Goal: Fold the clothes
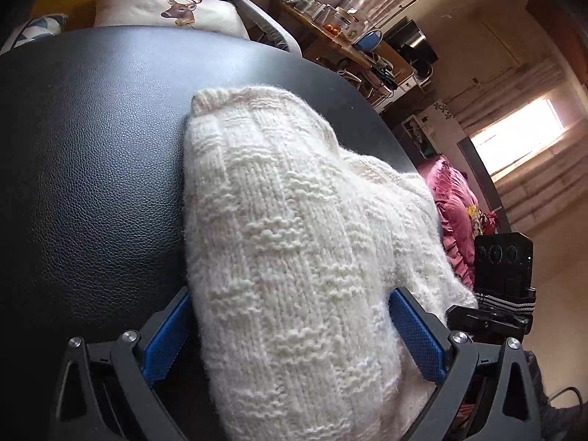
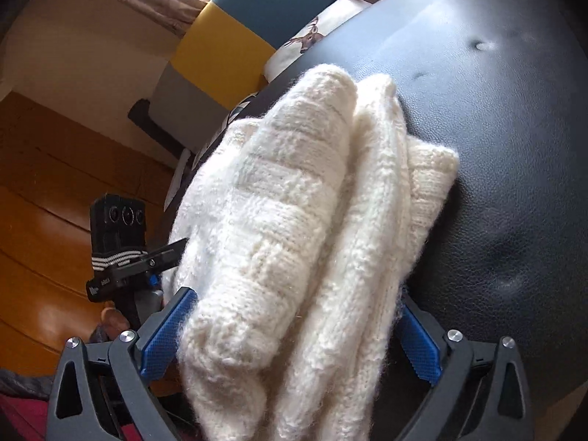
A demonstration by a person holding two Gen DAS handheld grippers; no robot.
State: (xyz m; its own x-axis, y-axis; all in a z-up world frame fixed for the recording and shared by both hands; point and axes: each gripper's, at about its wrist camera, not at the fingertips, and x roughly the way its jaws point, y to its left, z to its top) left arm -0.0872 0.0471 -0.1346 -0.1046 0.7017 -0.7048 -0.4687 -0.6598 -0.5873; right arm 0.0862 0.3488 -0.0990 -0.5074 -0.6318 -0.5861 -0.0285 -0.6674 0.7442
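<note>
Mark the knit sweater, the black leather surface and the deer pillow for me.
knit sweater [image 1: 294, 257]: left wrist view, middle of the folded cream knit.
black leather surface [image 1: 92, 165]: left wrist view, bare patch left of the sweater.
deer pillow [image 1: 169, 9]: left wrist view, near the printed deer head.

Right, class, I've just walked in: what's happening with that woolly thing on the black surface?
A person is folding a cream knitted sweater on a black leather-look surface, using two handheld grippers. The left gripper and the right gripper each have their jaws spread around a thick, bunched part of the sweater, which already lies in several layers.
</note>
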